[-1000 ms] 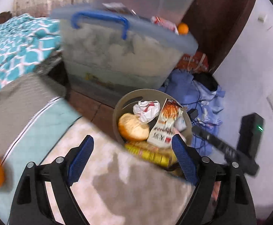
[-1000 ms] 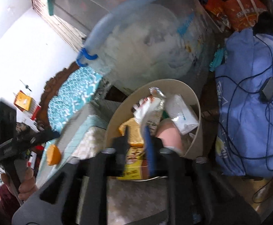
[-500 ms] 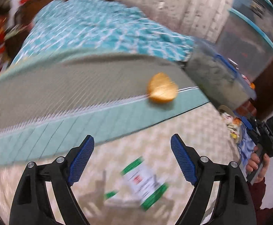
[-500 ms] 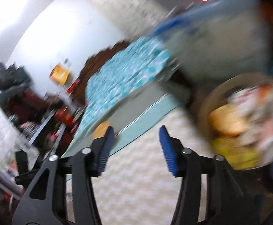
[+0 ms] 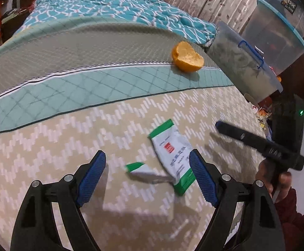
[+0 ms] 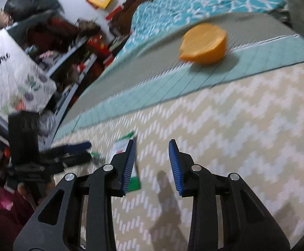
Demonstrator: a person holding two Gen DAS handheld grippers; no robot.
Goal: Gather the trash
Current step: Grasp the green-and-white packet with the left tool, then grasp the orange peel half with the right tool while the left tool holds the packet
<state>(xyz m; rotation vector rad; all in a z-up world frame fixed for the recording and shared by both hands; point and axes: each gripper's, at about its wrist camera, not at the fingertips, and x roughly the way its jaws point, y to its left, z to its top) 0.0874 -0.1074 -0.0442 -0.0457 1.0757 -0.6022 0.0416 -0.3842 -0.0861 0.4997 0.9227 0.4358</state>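
Left tongs [image 5: 146, 176] stand wide over the bed's zigzag-patterned cover [image 5: 47, 146], nothing pressed between the blue pads. A white and green wrapper [image 5: 171, 152] lies on that cover, its lower end beside the right-hand pad. Farther off, an orange peel half [image 5: 187, 56] rests on the teal mattress border [image 5: 89, 87].

Right tongs [image 6: 152, 165], seen from their own camera, are narrow and closing on empty air, with the wrapper [image 6: 121, 147] just left of them and the peel [image 6: 204, 42] beyond.

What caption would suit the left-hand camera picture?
Open left gripper hovers over a green-and-white wrapper on the bed, orange peel beyond.
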